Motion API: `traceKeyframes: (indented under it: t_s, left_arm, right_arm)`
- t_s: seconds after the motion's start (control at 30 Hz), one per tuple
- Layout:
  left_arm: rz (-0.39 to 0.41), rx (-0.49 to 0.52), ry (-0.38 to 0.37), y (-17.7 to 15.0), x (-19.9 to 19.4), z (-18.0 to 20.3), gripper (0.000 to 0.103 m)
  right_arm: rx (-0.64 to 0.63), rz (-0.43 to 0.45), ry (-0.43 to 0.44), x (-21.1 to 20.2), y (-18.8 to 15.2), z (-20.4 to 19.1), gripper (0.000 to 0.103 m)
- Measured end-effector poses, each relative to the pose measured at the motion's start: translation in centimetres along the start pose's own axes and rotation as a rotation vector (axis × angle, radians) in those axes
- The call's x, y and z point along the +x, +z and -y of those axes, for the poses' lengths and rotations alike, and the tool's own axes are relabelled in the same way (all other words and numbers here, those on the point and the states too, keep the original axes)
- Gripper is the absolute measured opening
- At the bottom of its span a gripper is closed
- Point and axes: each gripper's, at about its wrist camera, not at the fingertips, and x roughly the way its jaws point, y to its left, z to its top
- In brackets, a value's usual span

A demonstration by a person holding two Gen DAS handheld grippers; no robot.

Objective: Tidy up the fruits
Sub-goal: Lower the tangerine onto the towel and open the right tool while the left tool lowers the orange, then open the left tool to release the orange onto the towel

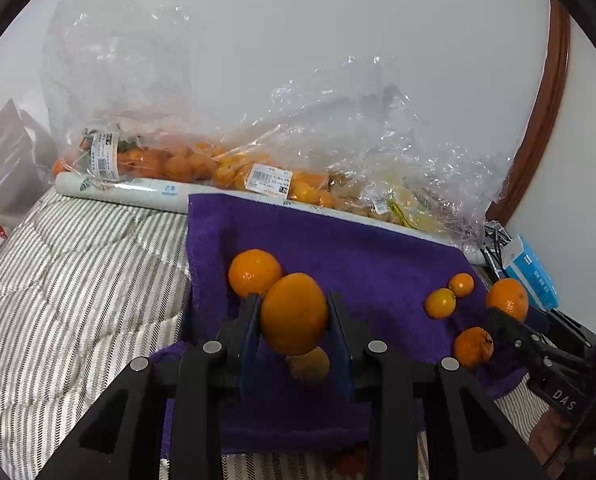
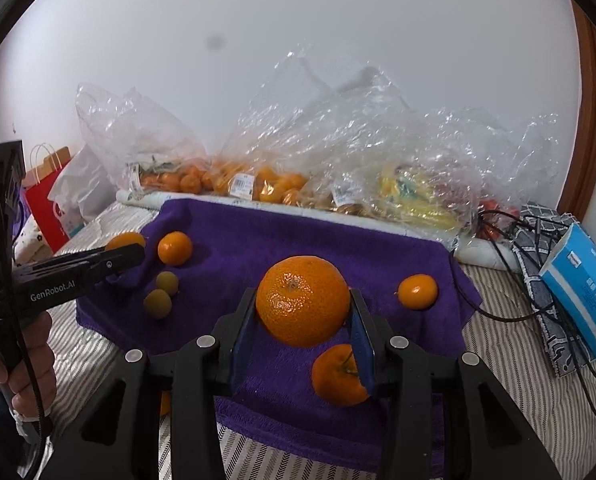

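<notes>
Left hand-held gripper (image 1: 293, 312) clamps orange (image 1: 294, 314) | right hand-held gripper (image 2: 302, 304) clamps mandarin (image 2: 302, 301)

Soft even indoor light — faint shadows, glare on plastic bags (image 2: 338, 128), fisheye bending, dark vignette corners.

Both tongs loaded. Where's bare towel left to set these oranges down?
Bare patch: the purple towel centre and back, between the mandarin and the small orange, up to the bags. Crowded: under the right tongs and left tongs, each gripping an orange.
</notes>
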Motion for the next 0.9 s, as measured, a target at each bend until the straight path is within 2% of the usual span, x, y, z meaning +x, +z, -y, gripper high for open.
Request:
traceKeyframes:
  t_s: [0.37,0.63,0.9]
  left_arm:
    - [-0.07,0.016,-0.004,-0.6,1.5,0.3,0.031]
    - [-0.082,0.023,0.013,-0.7,1.9,0.3,0.031]
    - [-0.104,0.025,0.022,-0.8,2.4,0.3,0.031]
  right_arm:
    - [-0.006,-0.069,-0.014,1.8,-0.6,0.1,0.043]
    - [-0.031,-0.095,-0.026,2.5,-0.9,-0.3,0.043]
    - [-0.045,-0.087,-0.031,2.5,-1.0,-0.7,0.044]
